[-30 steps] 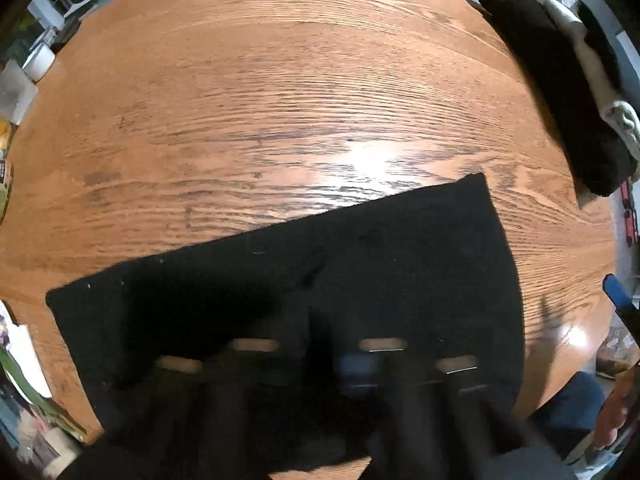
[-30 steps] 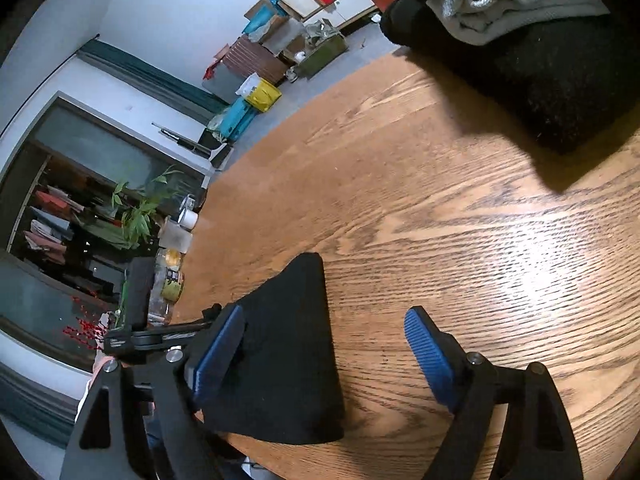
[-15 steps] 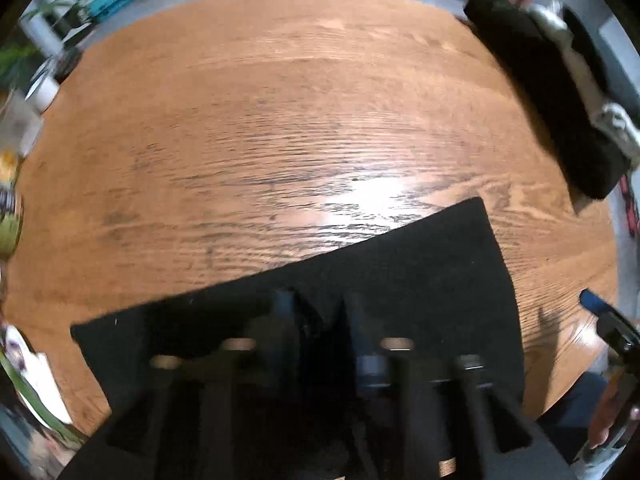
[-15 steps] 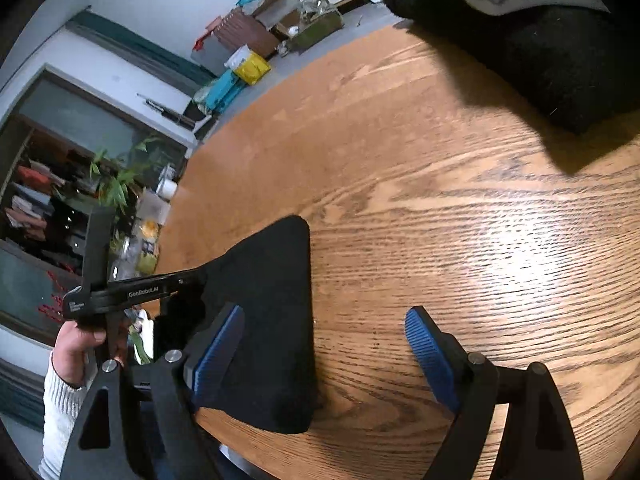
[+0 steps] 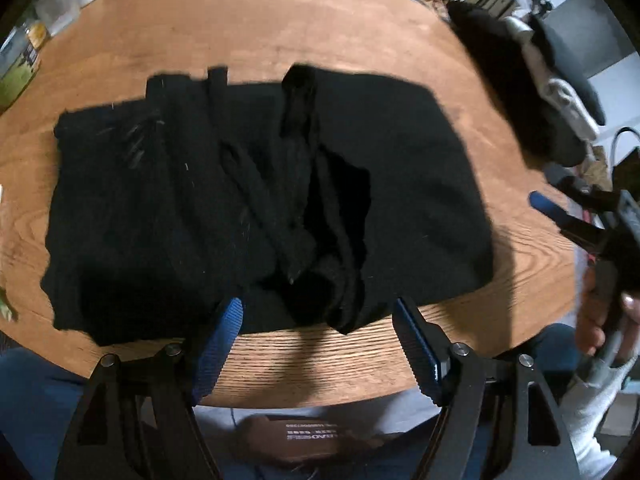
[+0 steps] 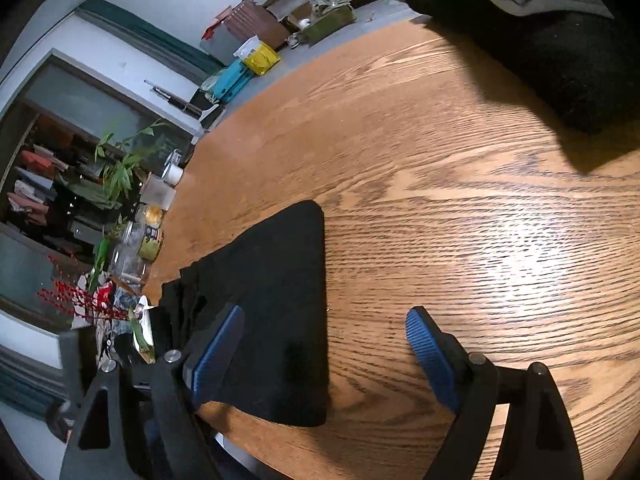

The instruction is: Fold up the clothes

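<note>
Left gripper (image 5: 318, 338) spread empty, rumpled black knit garment (image 5: 260, 208), oak-grain table (image 5: 280, 32)

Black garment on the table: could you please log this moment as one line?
black garment: folded on table | left gripper: open, empty | right gripper: open, empty

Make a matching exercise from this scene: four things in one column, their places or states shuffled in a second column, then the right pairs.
Things:
1. black folded garment
2. left gripper
3. stack of dark and grey clothes
4. round wooden table

Places or states:
A. at the table's far right edge
B. open, holding nothing, near the table's near edge
C. lying rumpled along the middle, near the person
D. bare oak grain across its far half

Pairs: 1-C, 2-B, 3-A, 4-D
</note>
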